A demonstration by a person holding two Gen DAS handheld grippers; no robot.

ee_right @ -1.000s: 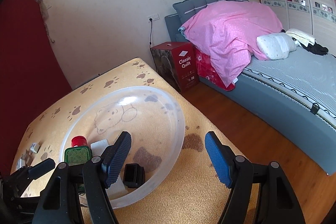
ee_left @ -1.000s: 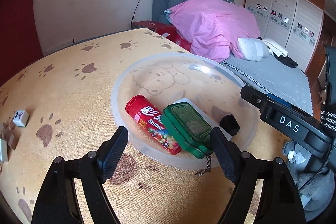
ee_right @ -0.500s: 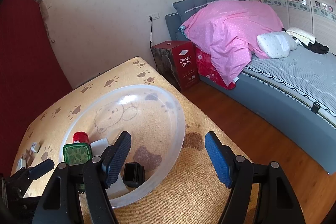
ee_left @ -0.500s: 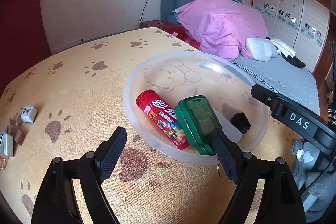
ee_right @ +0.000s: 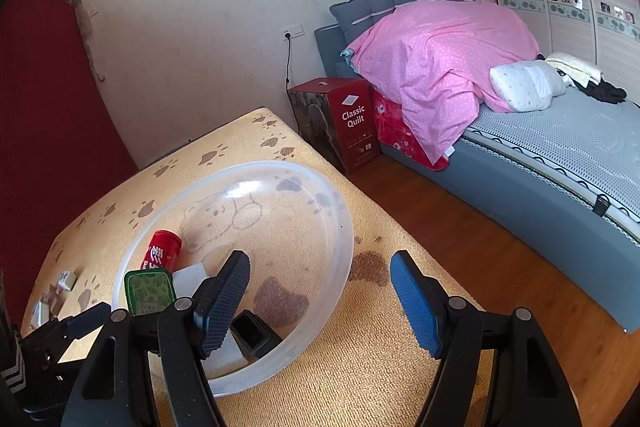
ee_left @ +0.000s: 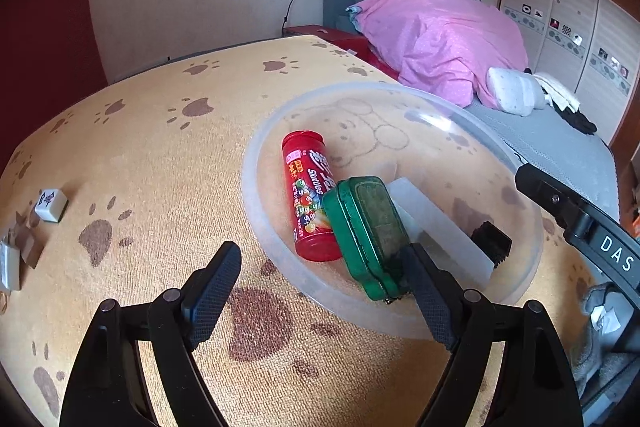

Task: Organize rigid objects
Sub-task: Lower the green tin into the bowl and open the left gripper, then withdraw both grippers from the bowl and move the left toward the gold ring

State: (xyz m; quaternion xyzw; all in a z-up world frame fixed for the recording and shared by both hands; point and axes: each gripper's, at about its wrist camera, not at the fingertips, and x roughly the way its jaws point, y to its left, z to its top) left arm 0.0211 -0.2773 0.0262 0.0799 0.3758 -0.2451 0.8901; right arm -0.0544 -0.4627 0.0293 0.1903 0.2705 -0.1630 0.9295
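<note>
Ahead of my left fingers (ee_left: 324, 291), spread wide and empty, the bowl (ee_left: 256, 163) holding the Skittles tube (ee_left: 308, 203) and green tin (ee_left: 368, 231) has slid rightward; I am turning toward the loose mahjong tile (ee_left: 51, 205). My right fingers (ee_right: 320, 303) hang wide, empty.

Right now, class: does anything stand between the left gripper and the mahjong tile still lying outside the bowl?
Nothing visible does. The left gripper is open, and only bare paw-print tablecloth lies between it and the mahjong tile. The clear bowl sits the other way.
</note>
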